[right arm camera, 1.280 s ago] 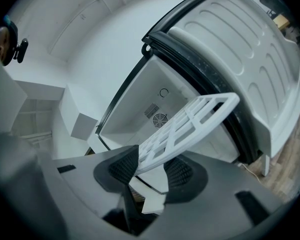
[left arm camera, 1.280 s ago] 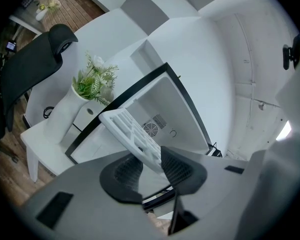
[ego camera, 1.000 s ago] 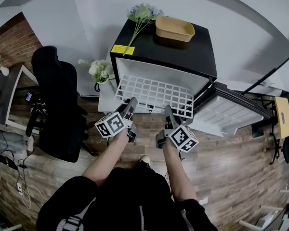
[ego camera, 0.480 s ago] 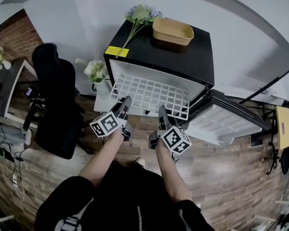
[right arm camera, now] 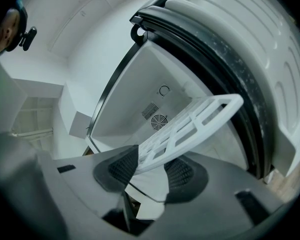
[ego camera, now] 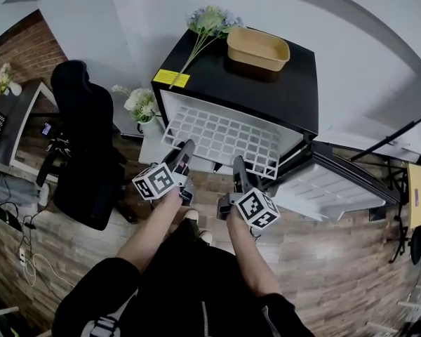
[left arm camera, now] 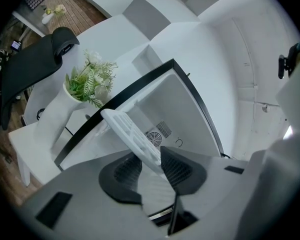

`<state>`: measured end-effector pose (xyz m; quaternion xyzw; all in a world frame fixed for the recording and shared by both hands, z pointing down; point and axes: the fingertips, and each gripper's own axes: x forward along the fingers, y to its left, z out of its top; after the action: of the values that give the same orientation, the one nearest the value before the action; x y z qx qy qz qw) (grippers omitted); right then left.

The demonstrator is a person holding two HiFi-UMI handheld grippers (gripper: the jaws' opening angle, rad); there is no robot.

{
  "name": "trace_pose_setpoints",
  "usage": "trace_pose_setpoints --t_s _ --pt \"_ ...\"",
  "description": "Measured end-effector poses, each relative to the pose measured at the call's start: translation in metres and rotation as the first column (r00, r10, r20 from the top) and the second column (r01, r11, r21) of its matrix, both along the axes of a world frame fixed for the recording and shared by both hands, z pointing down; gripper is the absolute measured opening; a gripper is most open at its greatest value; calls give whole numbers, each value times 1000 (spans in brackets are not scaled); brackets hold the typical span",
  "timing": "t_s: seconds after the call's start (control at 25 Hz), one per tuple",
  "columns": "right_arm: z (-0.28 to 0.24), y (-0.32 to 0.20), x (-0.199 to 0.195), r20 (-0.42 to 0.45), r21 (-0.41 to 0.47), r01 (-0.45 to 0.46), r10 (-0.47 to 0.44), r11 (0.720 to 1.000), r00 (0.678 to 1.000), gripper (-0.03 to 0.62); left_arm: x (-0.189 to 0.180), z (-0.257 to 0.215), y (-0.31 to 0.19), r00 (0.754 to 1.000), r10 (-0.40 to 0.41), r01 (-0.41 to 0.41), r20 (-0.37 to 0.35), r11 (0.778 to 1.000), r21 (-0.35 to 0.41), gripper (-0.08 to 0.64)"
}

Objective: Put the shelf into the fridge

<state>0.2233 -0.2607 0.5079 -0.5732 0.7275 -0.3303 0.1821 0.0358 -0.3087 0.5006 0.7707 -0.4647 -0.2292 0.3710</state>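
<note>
A white grid shelf [ego camera: 221,137] lies level at the mouth of the black mini fridge [ego camera: 274,93], its far part inside the white cavity. My left gripper [ego camera: 185,154] is shut on the shelf's near left edge and my right gripper [ego camera: 236,171] on its near right edge. In the left gripper view the shelf [left arm camera: 130,131] runs edge-on out of the left gripper [left arm camera: 150,161] toward the fan grille on the back wall. In the right gripper view the shelf [right arm camera: 190,124] leaves the right gripper [right arm camera: 152,166] the same way. The fridge door [ego camera: 333,188] stands swung open at the right.
A tan tray [ego camera: 257,48] and a flower stem [ego camera: 209,23] lie on the fridge top. Left of the fridge stands a white side table with a vase of flowers [ego camera: 142,104], then a black office chair [ego camera: 84,139]. The floor is wooden planks.
Both grippers have pushed the shelf a little toward the fridge, so more of it lies inside the opening. Both grips are unchanged.
</note>
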Motion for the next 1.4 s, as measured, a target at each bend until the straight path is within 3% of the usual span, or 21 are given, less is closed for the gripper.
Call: trace_pose_setpoints --t_s 0.32,1.4 --pt "7 -21 5 13 -13 -8 8 1000 1000 172 6 -1 -22 1000 7 -7 -26 1000 8 124" --pt "11 -83 21 25 -18 -47 48 999 999 168 23 0 -84 999 40 -40 -11 999 20 124"
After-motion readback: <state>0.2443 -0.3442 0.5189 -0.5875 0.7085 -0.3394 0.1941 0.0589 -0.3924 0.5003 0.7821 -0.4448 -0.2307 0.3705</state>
